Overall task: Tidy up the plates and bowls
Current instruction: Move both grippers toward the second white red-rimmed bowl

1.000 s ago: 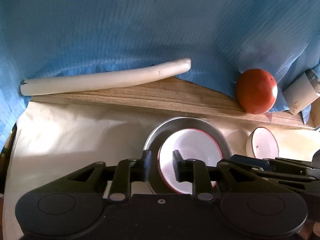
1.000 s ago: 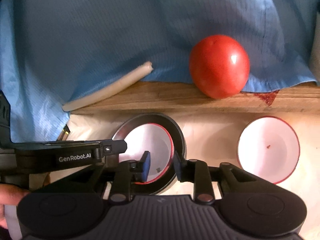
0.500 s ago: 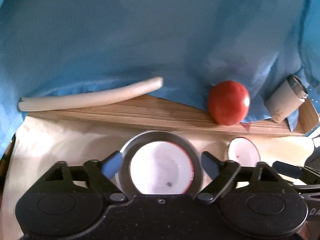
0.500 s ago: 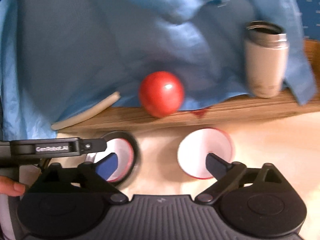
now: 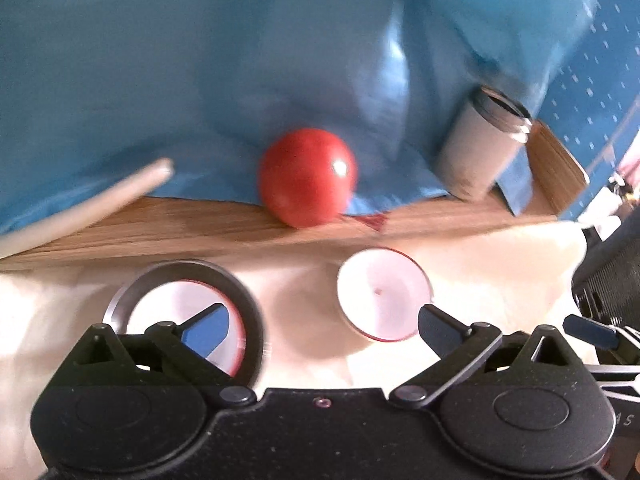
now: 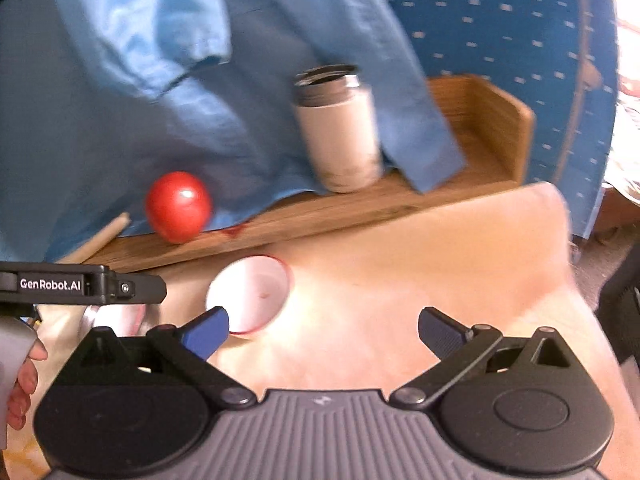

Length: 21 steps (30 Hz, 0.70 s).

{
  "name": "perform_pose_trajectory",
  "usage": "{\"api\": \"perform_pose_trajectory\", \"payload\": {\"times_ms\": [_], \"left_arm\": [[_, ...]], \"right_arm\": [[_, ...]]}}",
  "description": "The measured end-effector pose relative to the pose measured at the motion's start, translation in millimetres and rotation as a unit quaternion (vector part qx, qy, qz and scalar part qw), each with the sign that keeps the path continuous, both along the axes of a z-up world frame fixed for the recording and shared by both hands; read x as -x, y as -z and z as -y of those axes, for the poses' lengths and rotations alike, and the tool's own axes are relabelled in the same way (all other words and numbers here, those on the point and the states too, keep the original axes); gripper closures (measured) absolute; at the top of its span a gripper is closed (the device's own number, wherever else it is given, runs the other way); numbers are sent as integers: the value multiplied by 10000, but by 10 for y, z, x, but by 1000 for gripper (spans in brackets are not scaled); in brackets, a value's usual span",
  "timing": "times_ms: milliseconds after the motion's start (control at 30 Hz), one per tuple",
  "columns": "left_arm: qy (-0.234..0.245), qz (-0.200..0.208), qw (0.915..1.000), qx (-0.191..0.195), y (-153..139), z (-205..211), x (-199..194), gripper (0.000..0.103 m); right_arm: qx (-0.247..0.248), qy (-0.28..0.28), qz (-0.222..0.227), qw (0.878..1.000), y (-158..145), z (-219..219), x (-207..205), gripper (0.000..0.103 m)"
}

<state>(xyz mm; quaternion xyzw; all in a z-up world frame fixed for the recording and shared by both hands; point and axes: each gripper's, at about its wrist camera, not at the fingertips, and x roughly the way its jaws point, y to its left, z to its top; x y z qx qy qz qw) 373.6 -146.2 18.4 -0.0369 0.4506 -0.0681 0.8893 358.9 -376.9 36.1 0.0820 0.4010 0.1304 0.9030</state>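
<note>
My left hand-held gripper (image 5: 323,326) has just been opening and now stands spread wide with nothing between its fingers; my right hand-held gripper (image 6: 323,330) has done the same and is equally empty. Ahead of my left gripper, just past its left fingertip, a white bowl with a red rim (image 5: 186,326) sits nested inside a metal bowl (image 5: 120,304). The second white bowl (image 5: 382,294) rests alone on the cream-covered surface (image 5: 304,320), just ahead of the gap between my left fingers and close to my right gripper's left fingertip. I judge the step in hand to be fetching that loose bowl so it can join the stack. To do it well I should swing my right gripper leftward until one finger is inside the bowl and the other outside its wall, then pinch the rim firmly, since the wall looks smooth and could slip. I should keep low and clear of the tomato (image 6: 178,206) and the tumbler (image 6: 340,132) on the wooden ledge (image 6: 360,200) beyond.
</note>
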Motion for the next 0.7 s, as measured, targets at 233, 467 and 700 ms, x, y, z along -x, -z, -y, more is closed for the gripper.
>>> {"api": "perform_pose_trajectory", "payload": {"times_ms": [233,467,700], "left_arm": [[223,-198,9995,-65,175,351,-39,2],[-44,-342,9994,35,325,475,-87,2],[-639,-423,9966,291,414,419,-113,2]], "right_arm": [[78,287,-83,9995,42,339,83,0],[61,309,-230,9992,111,540,31,0],[45,-13,-332,9994,189,526,-174,0]]}}
